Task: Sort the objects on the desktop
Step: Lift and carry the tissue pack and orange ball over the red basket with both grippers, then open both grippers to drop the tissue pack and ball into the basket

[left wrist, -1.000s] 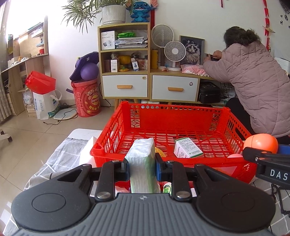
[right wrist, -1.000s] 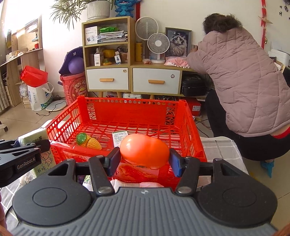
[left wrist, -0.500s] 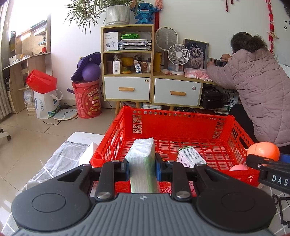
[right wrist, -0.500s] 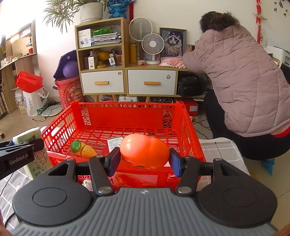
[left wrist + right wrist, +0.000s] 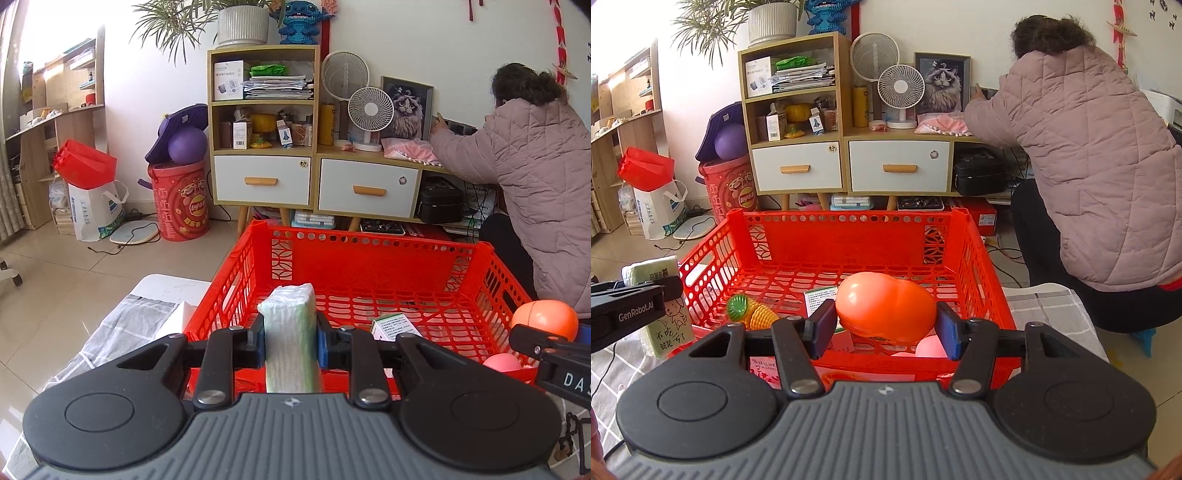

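Orange toy (image 5: 886,308): clamped in right gripper (image 5: 882,328), near basket (image 5: 849,230) front; could roll out.
Tissue pack (image 5: 291,336): squeezed in left gripper (image 5: 290,341); may snag basket rim.

The lower end of the tissue pack (image 5: 291,339) is hidden behind the left gripper's (image 5: 291,341) body. The small box (image 5: 822,301) in the basket (image 5: 849,236) is half covered by the orange toy (image 5: 886,314), its print too small to read. A pink ball (image 5: 931,349) only peeks out below that toy. The picture's edge cuts off the right gripper (image 5: 554,354) in the left wrist view.
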{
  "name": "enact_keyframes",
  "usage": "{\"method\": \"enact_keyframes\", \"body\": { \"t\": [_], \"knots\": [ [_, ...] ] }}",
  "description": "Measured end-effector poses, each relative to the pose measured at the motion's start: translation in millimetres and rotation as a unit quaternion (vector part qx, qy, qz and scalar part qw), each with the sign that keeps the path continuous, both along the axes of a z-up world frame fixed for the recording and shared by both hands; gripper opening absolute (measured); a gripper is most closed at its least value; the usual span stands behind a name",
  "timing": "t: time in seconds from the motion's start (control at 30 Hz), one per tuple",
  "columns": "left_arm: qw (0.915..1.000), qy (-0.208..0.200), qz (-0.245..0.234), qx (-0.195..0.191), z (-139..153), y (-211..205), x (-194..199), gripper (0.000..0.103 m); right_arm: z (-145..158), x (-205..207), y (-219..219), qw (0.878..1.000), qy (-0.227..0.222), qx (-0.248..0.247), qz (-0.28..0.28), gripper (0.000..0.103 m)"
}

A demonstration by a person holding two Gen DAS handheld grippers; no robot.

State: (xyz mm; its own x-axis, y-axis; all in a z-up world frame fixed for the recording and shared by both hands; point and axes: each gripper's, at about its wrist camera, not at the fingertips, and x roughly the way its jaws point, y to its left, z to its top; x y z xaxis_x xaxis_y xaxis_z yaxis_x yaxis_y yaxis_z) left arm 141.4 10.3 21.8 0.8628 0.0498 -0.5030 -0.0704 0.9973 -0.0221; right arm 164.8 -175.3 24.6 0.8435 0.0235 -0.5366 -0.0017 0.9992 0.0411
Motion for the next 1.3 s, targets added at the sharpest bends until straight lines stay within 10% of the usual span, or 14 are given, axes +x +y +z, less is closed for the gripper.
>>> {"method": "enact_keyframes", "body": {
  "t": [1.3],
  "knots": [
    [0.9997,0.009,-0.024,0.001,-12.5,-6.1,36.0,0.028,-34.7,25.9,5.2,1.000,0.016,0.014,0.005,0.068]
  ]
}}
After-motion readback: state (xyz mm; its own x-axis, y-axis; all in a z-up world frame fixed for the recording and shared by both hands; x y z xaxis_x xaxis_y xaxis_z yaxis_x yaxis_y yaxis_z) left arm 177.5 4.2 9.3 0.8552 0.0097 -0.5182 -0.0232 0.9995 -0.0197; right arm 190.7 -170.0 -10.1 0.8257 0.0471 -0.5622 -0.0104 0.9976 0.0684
